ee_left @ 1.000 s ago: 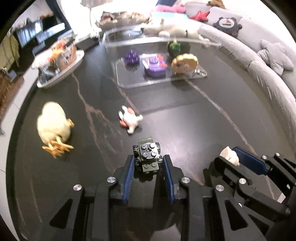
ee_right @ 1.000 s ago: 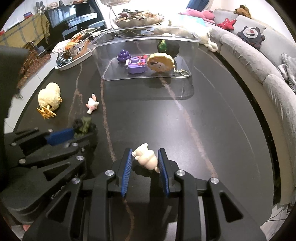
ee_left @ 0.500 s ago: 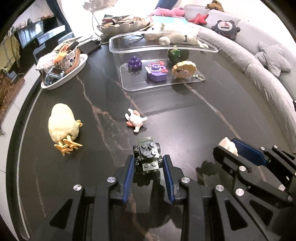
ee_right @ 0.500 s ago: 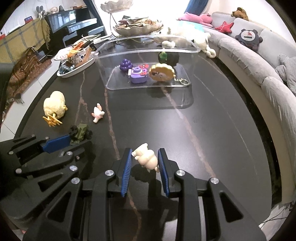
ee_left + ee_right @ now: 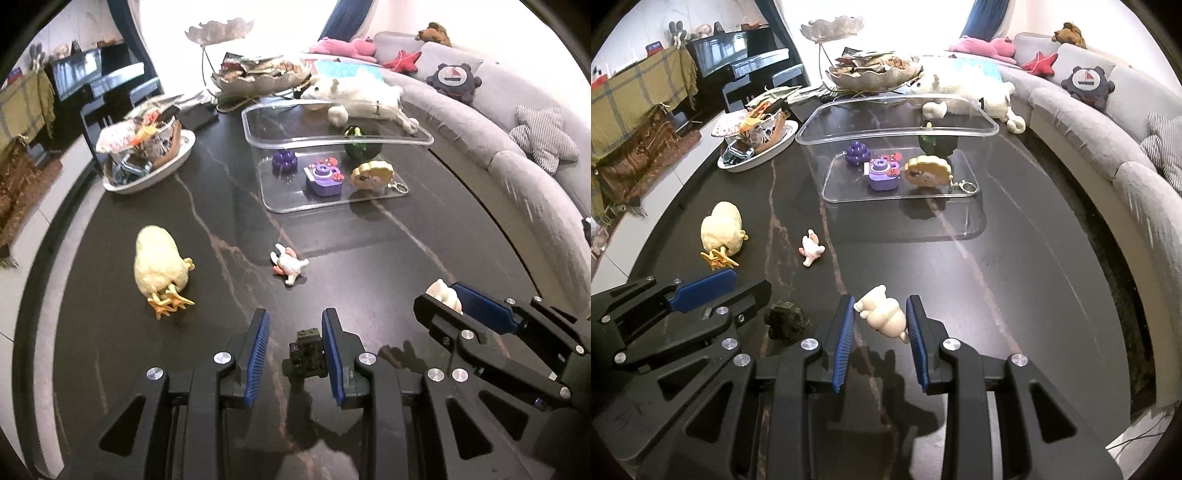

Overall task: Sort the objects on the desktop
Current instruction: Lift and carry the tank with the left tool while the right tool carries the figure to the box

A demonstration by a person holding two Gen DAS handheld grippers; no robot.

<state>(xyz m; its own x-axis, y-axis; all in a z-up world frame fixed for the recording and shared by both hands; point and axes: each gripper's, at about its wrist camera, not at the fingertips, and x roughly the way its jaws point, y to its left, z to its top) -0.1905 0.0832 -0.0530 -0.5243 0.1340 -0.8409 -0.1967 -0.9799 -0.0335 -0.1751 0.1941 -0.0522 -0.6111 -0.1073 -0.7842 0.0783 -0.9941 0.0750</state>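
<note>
My left gripper [image 5: 295,317] hangs above the dark marble table with its jaws at their narrowest and nothing pressed between the pads. The green brick vehicle [image 5: 308,354] has slipped out. In the right wrist view it lies on the table [image 5: 785,319], just past the left gripper [image 5: 746,286]. My right gripper [image 5: 880,301] is shut on a cream figurine [image 5: 882,317], lifted off the table. A yellow chick plush [image 5: 157,258] and a small white-pink rabbit figure [image 5: 288,264] lie farther out. Behind them stands a clear plastic bin [image 5: 314,139] with several small toys inside.
A white dish [image 5: 147,181] piled with clutter stands at the back left. A silver leaf bowl [image 5: 258,83] and a white plush [image 5: 354,92] sit behind the bin. A grey sofa [image 5: 517,173] curves along the table's right edge. The floor drops away on the left.
Both grippers have risen, so the table looks farther off. The green brick vehicle has dropped out from between the left pads. The cream figurine stays in the right jaws.
</note>
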